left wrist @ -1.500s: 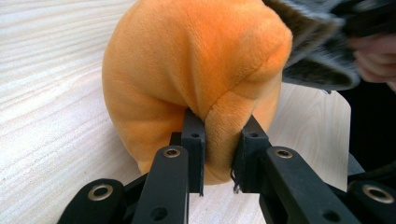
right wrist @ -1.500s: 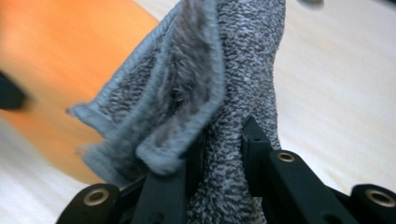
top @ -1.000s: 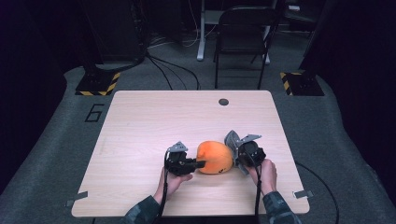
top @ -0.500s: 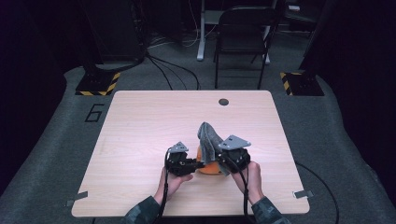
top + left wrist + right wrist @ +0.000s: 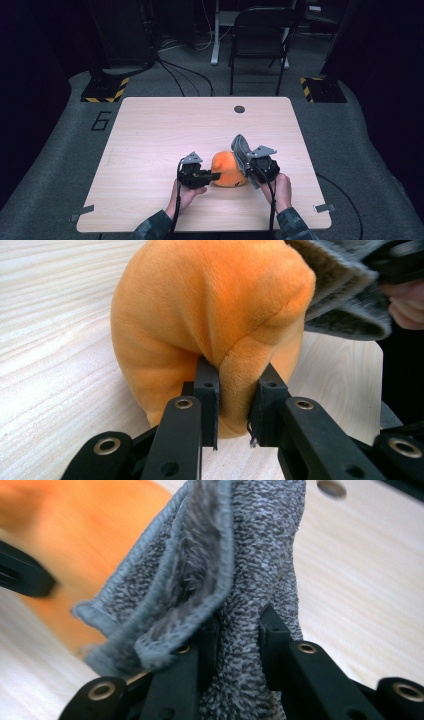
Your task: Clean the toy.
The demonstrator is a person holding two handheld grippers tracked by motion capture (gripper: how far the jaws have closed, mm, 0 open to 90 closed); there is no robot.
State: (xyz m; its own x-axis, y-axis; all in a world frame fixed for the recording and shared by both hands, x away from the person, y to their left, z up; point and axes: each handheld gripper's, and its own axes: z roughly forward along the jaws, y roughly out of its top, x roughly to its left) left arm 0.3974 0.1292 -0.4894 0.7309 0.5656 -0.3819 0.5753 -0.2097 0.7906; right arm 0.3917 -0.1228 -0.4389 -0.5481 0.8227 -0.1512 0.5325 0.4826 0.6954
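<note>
- The orange plush (image 5: 229,170) sat near the table's (image 5: 150,130) front edge, between the two grippers.
- The left gripper (image 5: 234,390) pinched a fold of it, jaws nearly closed.
- The right gripper (image 5: 239,625) clamped the grey cloth (image 5: 240,555), which rose just right of the plush, touching its upper side.
- The high view showed the cloth standing upright; the left gripper view showed the pinched seam.

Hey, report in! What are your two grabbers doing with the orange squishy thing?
Left gripper shut on orange plush. Right gripper shut on grey cloth, lifted beside the plush. Nothing in the way on the table.
</note>
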